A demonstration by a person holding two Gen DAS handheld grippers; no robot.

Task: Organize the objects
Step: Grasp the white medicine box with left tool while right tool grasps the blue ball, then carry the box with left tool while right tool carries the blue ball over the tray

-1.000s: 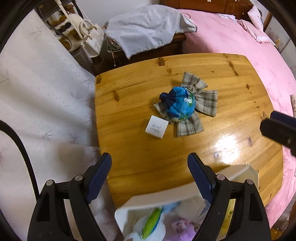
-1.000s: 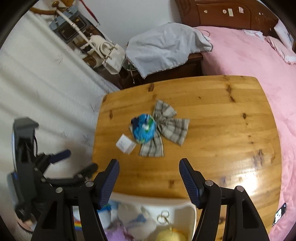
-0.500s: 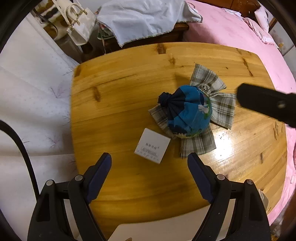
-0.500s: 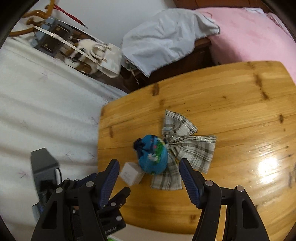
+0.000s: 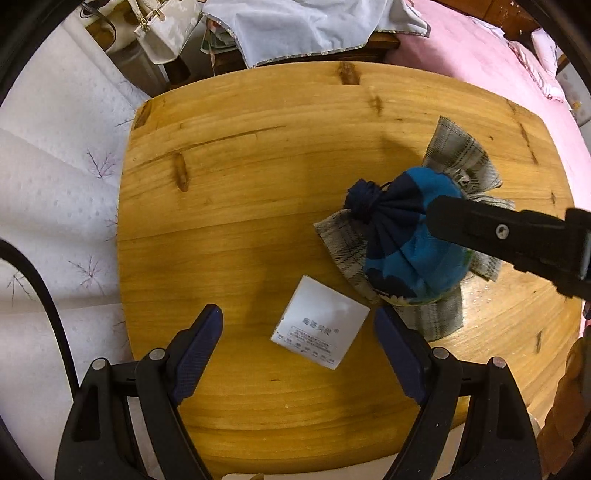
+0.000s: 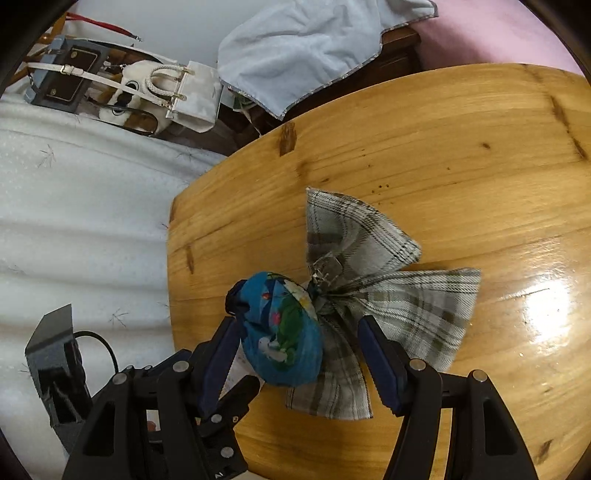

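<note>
While my left tongs (image 5: 297,334) point down at the wooden counter (image 5: 236,184), their blue pads stand wide apart with nothing pressed between them. A white box (image 5: 320,328) with printed text lies flat on the wood in the gap between the pads, touching neither. Just beyond it, to the right, sits a blue cloth bundle (image 5: 410,254) with a dark knotted top, resting on a grey plaid bow (image 5: 461,158). A black finger of my right tongs reaches in from the right edge across the bundle. Past the far edge of the counter I see a pale blue cloth (image 5: 306,26), a white handbag (image 5: 166,26) and a pink bed (image 5: 480,59).

From my right wrist, my right tongs (image 6: 299,354) are open at a middling width and straddle the blue cloth bundle (image 6: 282,332); whether the left pad touches it I cannot tell, and the right pad stands clear over the plaid bow (image 6: 388,291). The bow spreads to the right on the glossy counter (image 6: 461,147). My left tongs appear at the lower left, beside the bundle. White bedding (image 6: 85,221) lies left of the counter.
</note>
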